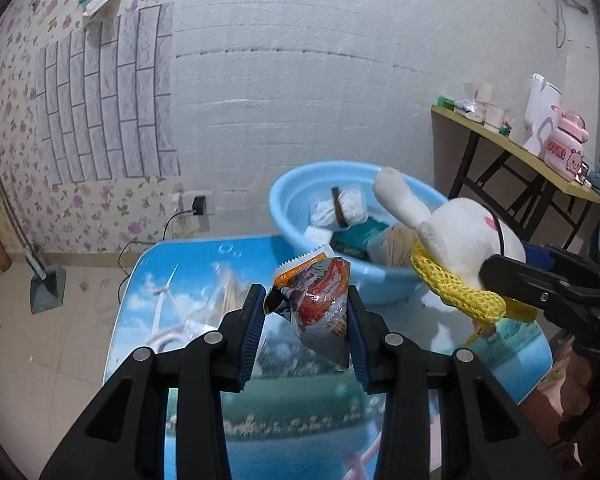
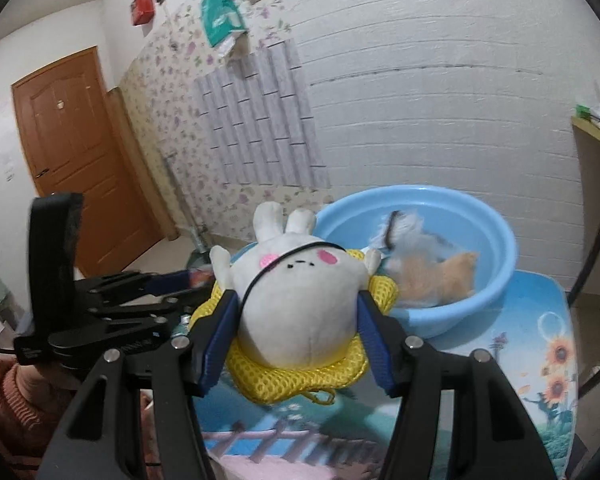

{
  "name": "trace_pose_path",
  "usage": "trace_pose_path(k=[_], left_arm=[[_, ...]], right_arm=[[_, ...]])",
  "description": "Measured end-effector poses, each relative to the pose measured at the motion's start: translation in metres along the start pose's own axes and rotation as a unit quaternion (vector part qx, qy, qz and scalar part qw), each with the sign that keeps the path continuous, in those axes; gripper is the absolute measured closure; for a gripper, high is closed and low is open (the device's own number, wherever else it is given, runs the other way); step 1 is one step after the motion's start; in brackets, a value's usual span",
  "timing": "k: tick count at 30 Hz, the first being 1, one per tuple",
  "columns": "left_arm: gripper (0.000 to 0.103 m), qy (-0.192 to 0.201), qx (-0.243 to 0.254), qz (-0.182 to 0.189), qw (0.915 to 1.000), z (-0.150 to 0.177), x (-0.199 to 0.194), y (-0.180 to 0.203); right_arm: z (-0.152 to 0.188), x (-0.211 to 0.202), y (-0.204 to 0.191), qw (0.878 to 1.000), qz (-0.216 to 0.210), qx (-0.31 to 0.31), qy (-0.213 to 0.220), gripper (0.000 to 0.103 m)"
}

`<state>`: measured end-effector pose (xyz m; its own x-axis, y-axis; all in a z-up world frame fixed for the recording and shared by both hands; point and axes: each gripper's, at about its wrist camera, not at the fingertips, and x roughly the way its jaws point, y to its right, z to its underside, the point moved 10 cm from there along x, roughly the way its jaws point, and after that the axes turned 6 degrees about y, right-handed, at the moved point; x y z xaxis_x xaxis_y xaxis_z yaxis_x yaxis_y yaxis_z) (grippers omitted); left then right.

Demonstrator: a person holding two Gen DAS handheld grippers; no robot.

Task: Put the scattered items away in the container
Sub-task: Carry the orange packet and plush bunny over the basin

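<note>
Blue pads of the left gripper clamp an orange snack packet above the printed table. The right gripper squeezes a white plush rabbit, near the blue basin at the far right.

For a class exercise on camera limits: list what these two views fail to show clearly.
- Basin contents: blurred in the right wrist view; partly hidden by the plush rabbit in the left.
- Snack packet print: too small, crumpled.
- Packet under the right gripper: hidden behind the rabbit.
- Side table items: small, cut off by the edge.
</note>
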<state>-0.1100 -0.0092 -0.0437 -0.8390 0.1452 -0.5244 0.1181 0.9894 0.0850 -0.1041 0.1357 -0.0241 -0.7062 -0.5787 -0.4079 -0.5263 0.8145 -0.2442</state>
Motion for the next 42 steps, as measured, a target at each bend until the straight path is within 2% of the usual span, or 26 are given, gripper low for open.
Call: trace_pose_path(k=[5,13,24,32,38,42], left_arm=[[0.065,0.004,0.009,0.011,0.9999,-0.016,0.013,0.015],[0.065,-0.013,0.03,0.023,0.9992,-0.025,0.045,0.039],[0.065,-0.032,0.047,0.029,0.998,-0.035,0.089,0.055],[0.065,-0.053,0.05,0.033,0.9968,-0.028,0.115,0.062],[0.064,-0.069,0.046,0.048,0.9954,-0.019,0.124,0.071],[0.059,-0.066,0.042,0.051,0.9956,-0.019,0.121,0.073]], right_arm=[[-0.011,-0.002,0.034,0.999,0.027,0.02,0.015,0.045],[-0.017,0.008,0.077,0.997,0.056,0.046,0.017,0.045],[-0.037,0.03,0.102,0.996,0.062,0.048,0.032,0.045],[-0.044,0.05,0.12,0.996,0.062,0.057,0.034,0.045],[-0.042,0.053,0.128,0.995,0.062,0.064,0.033,0.045],[-0.042,0.052,0.128,0.995,0.061,0.066,0.032,0.044]])
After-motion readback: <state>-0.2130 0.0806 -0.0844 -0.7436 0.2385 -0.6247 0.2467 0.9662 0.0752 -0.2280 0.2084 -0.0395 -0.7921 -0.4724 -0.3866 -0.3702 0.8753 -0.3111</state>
